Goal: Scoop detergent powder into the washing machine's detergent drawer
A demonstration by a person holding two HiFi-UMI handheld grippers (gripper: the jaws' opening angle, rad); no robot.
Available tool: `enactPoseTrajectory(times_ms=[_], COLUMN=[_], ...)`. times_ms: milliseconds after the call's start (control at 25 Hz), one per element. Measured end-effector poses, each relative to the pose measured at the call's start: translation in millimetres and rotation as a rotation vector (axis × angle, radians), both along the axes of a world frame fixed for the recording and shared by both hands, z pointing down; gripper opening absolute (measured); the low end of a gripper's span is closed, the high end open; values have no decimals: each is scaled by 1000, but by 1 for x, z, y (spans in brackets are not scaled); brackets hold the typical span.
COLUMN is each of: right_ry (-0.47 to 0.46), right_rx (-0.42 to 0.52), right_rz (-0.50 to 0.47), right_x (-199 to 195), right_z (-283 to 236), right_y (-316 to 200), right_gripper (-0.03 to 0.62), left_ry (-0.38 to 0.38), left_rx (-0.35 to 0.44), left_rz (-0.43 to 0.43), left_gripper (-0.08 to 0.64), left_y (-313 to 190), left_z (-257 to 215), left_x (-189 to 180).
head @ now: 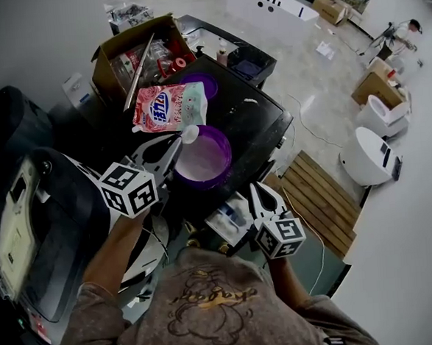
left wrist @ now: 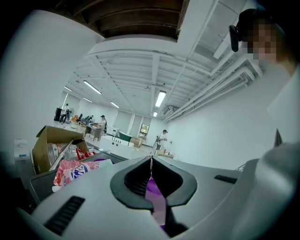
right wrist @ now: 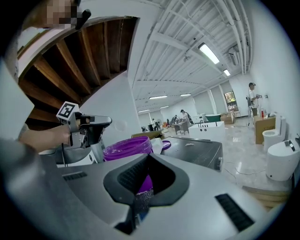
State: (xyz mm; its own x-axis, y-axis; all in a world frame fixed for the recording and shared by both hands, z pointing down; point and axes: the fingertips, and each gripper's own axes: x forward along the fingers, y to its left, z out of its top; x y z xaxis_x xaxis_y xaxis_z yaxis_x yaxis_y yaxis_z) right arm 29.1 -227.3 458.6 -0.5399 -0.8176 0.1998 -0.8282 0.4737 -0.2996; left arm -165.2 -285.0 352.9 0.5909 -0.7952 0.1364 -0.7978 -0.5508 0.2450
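Left gripper (head: 175, 143) is at the near edge of the black table (head: 260, 121), fingers pressed together on the handle of a white scoop (head: 190, 134). The scoop's head hangs over the rim of the purple bowl (head: 208, 160). The pink detergent bag (head: 168, 106) lies flat just behind the bowl, toward the table's left edge. Right gripper (head: 262, 192) hovers off the near edge with its fingers closed on nothing.

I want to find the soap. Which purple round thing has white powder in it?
The purple tub beside the left claw, nearer the person. The other purple circle, by the pink bag, shows none.
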Motion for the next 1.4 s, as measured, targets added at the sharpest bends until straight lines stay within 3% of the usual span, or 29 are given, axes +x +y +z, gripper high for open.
enactPoseTrajectory(times_ms=[240, 720, 1400], right_ry=[5, 7, -22], right_rx=[-3, -16, -40], right_rz=[-21, -19, 6], right_x=[2, 9, 9], right_z=[5, 11, 15], right_y=[-3, -6, -16], right_gripper=[-2, -2, -2], left_ry=[-191, -492, -825], left_rx=[-47, -101, -219], left_rz=[117, 335, 588], left_gripper=[25, 25, 24], left_y=[-10, -29, -29], left_z=[19, 39, 89], left_x=[17, 42, 59])
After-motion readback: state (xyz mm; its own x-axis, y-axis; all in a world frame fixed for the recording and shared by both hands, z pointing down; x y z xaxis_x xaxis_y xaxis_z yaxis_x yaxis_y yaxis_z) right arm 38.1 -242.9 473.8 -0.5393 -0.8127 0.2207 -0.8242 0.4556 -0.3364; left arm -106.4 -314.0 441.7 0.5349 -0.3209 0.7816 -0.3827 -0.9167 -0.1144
